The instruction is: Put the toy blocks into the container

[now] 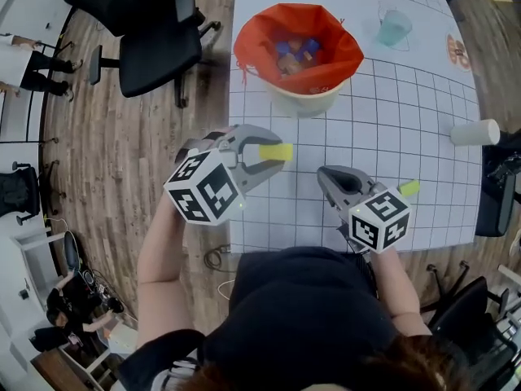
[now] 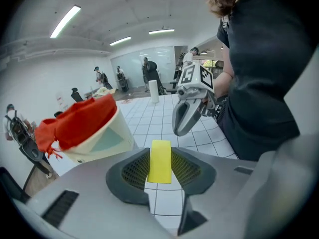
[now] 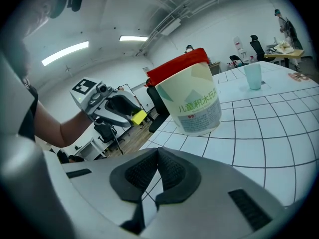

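My left gripper (image 1: 271,156) is shut on a yellow block (image 1: 278,151), held above the table's left part, in front of the container (image 1: 303,98). In the left gripper view the yellow block (image 2: 160,162) stands upright between the pads (image 2: 133,171). The container is a cream tub with an orange liner (image 1: 254,46), and several blocks (image 1: 295,54) lie inside. My right gripper (image 1: 327,179) is shut with nothing in it, near the table's front edge. Its closed jaws (image 3: 158,171) point toward the container (image 3: 194,106). A yellow-green block (image 1: 409,188) lies on the table just right of it.
A teal cup (image 1: 394,28) stands behind the container, to the right. A white cup (image 1: 475,132) lies on its side near the table's right edge. Black office chairs (image 1: 155,51) stand on the wooden floor left of the white gridded table (image 1: 407,96).
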`<state>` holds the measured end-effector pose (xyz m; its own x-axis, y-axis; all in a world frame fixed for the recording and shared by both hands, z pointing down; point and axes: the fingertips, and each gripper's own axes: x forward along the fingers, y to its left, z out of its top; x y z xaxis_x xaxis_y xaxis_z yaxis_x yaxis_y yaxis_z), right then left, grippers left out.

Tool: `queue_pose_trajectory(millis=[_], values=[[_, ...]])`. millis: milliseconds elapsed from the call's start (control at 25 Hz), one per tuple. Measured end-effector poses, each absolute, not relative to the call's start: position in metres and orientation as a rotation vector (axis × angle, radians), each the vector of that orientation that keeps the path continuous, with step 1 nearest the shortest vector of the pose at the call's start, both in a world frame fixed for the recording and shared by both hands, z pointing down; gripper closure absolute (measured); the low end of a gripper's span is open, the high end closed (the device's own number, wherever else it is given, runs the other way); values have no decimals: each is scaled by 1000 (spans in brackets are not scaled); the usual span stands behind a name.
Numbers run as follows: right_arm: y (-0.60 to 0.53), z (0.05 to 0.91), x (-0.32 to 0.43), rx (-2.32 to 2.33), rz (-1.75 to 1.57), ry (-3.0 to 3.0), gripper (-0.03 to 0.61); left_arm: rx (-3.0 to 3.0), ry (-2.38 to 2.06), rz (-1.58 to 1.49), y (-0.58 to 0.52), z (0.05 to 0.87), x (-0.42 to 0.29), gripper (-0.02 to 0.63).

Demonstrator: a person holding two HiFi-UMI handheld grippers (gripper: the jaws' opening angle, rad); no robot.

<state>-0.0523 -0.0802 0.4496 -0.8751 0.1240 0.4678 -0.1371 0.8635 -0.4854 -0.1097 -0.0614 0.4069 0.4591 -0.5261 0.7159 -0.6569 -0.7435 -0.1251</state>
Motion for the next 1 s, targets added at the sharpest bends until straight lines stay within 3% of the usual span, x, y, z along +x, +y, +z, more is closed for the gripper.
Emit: queue_pose_trajectory(millis=[480,1000], values=[[-68,433,-25,78,658,-2568,563,2597,-1373,1204,-136,309,-125,465],[-72,436,3,181,675,-2560,563,2337,-1822,1325,-204,304,-163,462]])
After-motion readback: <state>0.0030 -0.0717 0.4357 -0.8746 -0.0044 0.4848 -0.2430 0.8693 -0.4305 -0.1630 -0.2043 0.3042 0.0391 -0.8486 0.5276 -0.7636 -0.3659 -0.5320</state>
